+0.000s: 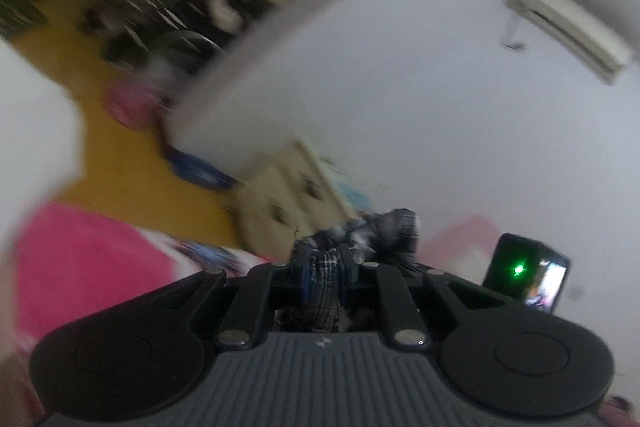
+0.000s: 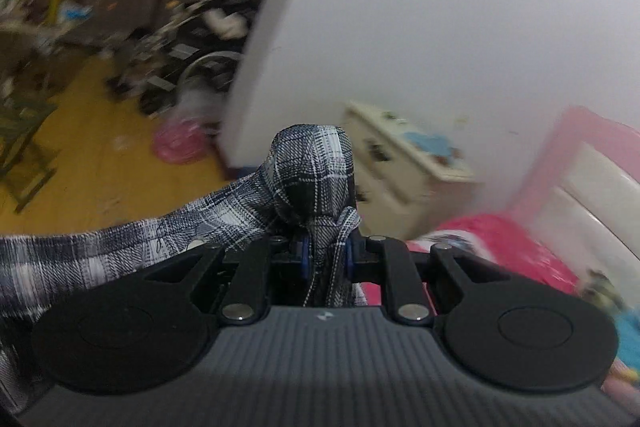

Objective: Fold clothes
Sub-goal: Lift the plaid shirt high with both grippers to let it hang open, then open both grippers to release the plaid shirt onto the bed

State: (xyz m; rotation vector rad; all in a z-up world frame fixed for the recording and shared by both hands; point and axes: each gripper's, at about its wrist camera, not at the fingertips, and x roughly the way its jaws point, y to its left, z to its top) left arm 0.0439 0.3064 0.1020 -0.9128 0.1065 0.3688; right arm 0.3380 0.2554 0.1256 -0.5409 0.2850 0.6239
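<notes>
Tongs (image 2: 325, 255) amid plaid cloth (image 2: 312, 171), dresser (image 2: 404, 163) beyond

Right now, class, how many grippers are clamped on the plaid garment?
2: the left gripper pinches a bunched bit; the right gripper pinches a fold of the plaid garment.

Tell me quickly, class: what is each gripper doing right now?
Left gripper: closed on the plaid garment.
Right gripper: closed on the same plaid garment.
</notes>
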